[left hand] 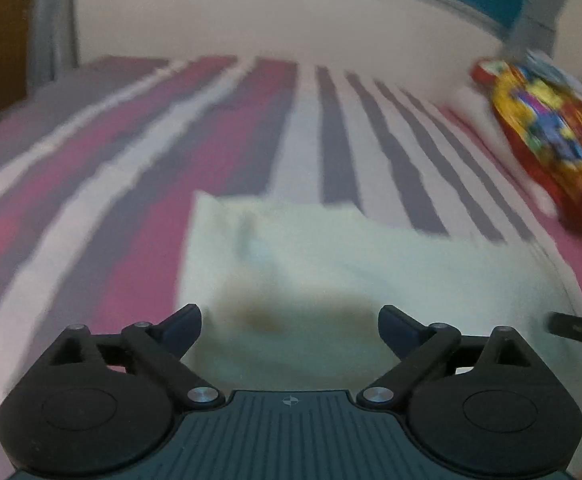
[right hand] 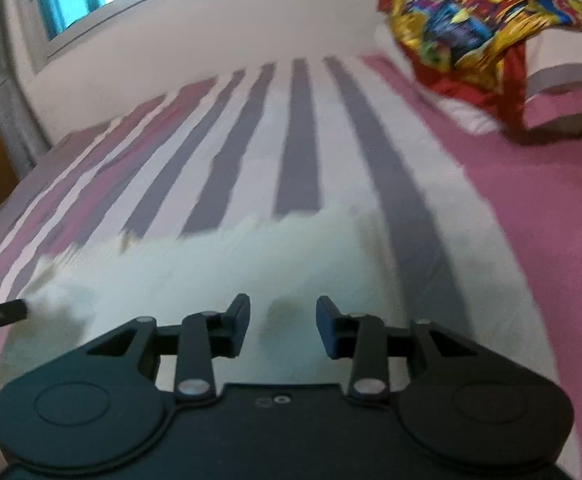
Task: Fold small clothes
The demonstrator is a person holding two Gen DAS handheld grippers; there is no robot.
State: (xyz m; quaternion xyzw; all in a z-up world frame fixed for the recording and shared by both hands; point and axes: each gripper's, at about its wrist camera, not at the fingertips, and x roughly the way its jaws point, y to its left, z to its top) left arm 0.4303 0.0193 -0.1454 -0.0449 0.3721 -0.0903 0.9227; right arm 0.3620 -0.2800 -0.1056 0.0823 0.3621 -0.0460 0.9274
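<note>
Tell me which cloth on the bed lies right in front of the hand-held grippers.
The pale white cloth, spread flat on the striped sheet. The multicoloured cloth lies farther off, crumpled.

a pale, whitish small garment point(left hand: 331, 276) lies flat on the striped bedcover in the lower middle of both frames, blurred, with a brownish smudge near its lower edge.
</note>
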